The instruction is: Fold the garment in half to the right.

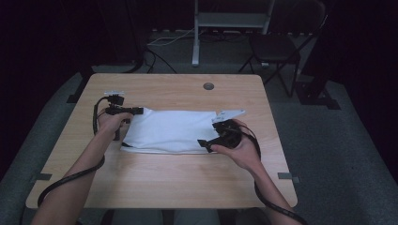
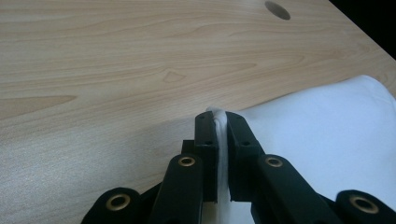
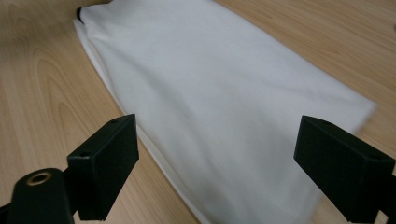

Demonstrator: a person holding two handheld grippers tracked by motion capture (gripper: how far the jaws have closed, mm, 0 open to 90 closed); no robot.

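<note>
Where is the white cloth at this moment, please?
In the high view the cloth lies flat mid-table, its left corner pinched in the left tool, beside the open right tool.

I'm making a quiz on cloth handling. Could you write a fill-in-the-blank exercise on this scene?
1. The left hand-held gripper is shut on the ____ cloth.
2. The right hand-held gripper has its jaws ____ above the cloth.
3. The cloth lies on a ____ table.

Missing words: white; open; wooden
</note>
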